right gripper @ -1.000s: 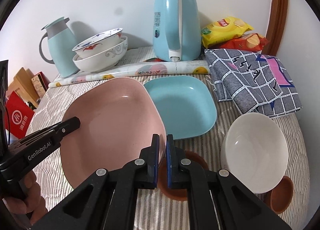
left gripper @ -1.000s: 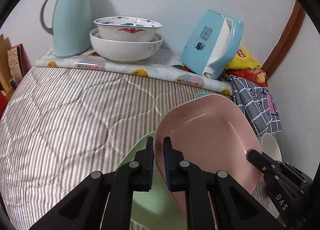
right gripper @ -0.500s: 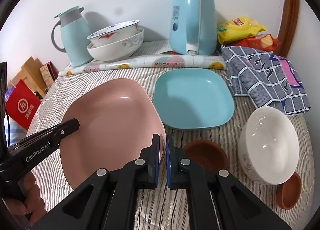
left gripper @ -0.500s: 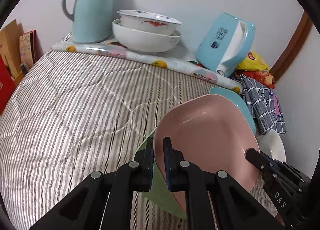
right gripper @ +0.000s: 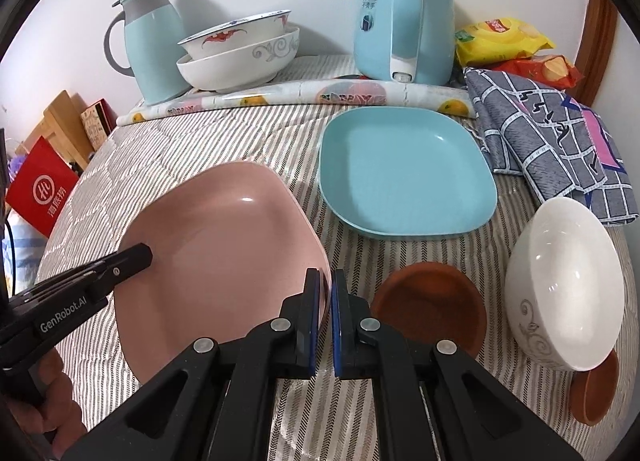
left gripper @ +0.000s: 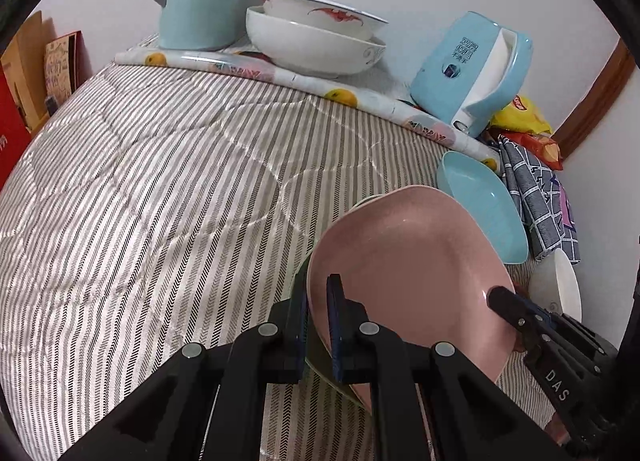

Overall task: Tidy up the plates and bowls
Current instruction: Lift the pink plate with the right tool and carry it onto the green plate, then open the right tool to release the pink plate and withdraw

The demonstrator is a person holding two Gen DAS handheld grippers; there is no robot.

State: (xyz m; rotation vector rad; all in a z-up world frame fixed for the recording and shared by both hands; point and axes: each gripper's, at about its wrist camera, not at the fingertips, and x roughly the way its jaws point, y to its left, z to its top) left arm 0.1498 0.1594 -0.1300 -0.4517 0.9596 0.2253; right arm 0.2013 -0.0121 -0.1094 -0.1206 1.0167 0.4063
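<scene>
Pink plate (right gripper: pixel 224 245) between left gripper (left gripper: pixel 318 321) and right gripper (right gripper: pixel 325 317).

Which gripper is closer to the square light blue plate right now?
Right. The right gripper grips the pink plate's rim on the side facing the square light blue plate; the left gripper grips the opposite, far rim.

Striped quilt (right gripper: pixel 248 133) covers the bed. Along the wall: pale blue thermos jug (right gripper: pixel 150 49), blue electric kettle (right gripper: pixel 404 13), rolled fruit-print sheet (right gripper: pixel 296 97) in front of both. Yellow and red snack bags (right gripper: pixel 508 49) beside a checked cloth (right gripper: pixel 548 133). Red bag (right gripper: pixel 40 191) off the bed's left edge.
</scene>
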